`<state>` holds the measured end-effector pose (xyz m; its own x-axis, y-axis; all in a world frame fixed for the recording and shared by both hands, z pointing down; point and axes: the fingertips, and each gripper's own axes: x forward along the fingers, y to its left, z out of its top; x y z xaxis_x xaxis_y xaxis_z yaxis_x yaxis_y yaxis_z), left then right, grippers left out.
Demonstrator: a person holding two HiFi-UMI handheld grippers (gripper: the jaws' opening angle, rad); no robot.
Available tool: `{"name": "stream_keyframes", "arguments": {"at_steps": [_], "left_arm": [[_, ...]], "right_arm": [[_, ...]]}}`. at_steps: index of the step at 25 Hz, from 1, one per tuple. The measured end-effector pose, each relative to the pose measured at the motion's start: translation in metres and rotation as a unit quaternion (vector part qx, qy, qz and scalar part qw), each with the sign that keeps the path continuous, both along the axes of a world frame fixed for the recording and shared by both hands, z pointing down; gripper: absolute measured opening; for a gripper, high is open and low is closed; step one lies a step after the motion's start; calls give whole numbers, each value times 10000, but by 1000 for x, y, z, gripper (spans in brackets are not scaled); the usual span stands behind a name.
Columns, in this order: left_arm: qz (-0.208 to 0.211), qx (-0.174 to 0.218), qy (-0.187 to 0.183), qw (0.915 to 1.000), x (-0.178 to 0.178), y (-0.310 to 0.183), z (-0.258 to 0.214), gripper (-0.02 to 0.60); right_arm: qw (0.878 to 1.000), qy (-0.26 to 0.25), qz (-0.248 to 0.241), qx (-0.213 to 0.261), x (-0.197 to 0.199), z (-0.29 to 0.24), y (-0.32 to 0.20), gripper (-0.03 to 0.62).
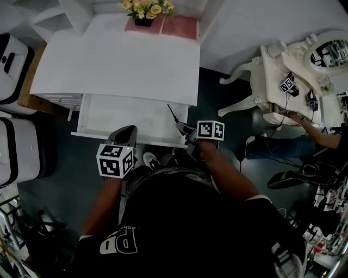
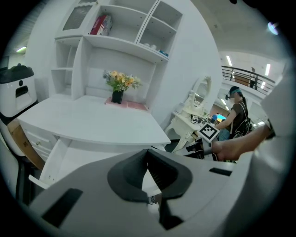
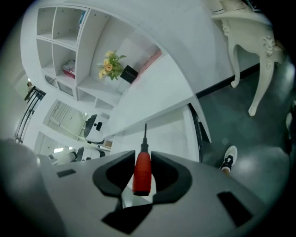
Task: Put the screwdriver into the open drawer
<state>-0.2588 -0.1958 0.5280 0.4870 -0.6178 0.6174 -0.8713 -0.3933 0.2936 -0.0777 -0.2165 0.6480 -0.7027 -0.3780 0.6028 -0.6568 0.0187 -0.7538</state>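
Note:
The screwdriver (image 3: 142,171) has a red handle and a thin black shaft, and my right gripper (image 3: 142,155) is shut on the handle. Its tip points forward over the open white drawer (image 3: 173,134). In the head view the right gripper (image 1: 184,130) hovers at the drawer's front right corner, with the shaft (image 1: 172,114) reaching over the drawer (image 1: 125,117). My left gripper (image 1: 124,137) sits at the drawer's front edge near the middle. Its jaws (image 2: 148,152) meet at the tips with nothing between them. The drawer (image 2: 88,157) looks bare inside.
The white desk (image 1: 119,65) above the drawer carries a vase of yellow flowers (image 1: 145,11) and a shelf unit. White appliances (image 1: 13,59) stand at the left. At the right are an ornate white dressing table (image 1: 277,70) and a seated person (image 1: 304,138). My own shoe (image 1: 150,159) is below the drawer.

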Motion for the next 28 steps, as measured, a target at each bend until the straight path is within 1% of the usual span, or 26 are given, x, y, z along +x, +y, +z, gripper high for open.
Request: {"name": "stream_keyframes", "arguments": {"at_steps": [6,11,17,23,28], "left_arm": [[-62,-26,-22,10000,-8,2,3,15],[-164,-45,-16,9999,-14,1,3,15],[-185,-106,-31,9998,-14,5,9,15],[-144,-220,-40,9996,-13,4,16,15],[-126,-296,-127,9994,-13,2,21,15]], "right_arm": [[9997,206,-49,-88,-1,12,-2,114],[9988,403,-13,-267,-2,26,-6,114],[9974,615,-2,-386,-4,41,-12,114],[9945,681,401,-686,-4,60,-25,114],[9916,904,508,-779,-4,76,-33,115]]}}
